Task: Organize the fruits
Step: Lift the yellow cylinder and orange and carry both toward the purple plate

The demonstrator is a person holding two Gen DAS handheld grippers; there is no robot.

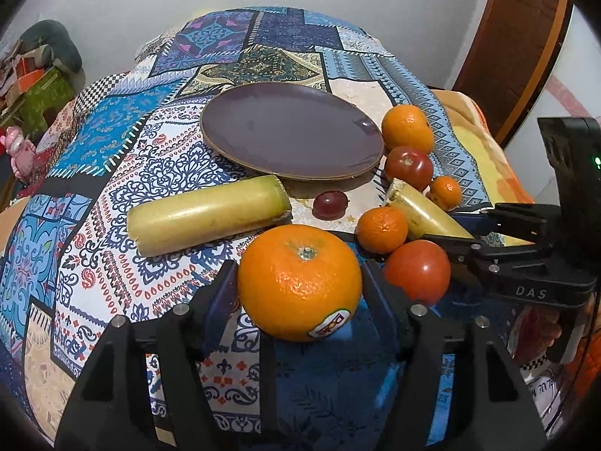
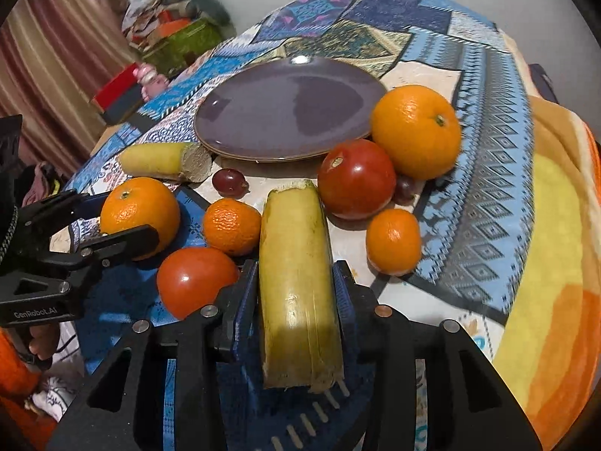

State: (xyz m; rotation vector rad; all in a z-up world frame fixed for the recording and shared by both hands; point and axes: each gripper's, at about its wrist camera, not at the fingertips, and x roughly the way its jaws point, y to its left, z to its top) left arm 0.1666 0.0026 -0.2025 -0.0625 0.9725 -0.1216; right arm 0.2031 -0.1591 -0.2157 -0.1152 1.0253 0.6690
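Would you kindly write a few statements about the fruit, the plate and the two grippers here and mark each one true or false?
1. The purple plate holds no fruit. True.
2. The left gripper is closed around a tomato. False: its fingers bracket the large orange.
3. The right gripper has a yellow cane piece between its fingers. True.
4. The red grape lies on the plate. False: it lies on the cloth in front of the plate.
5. The large orange carries a sticker. True.
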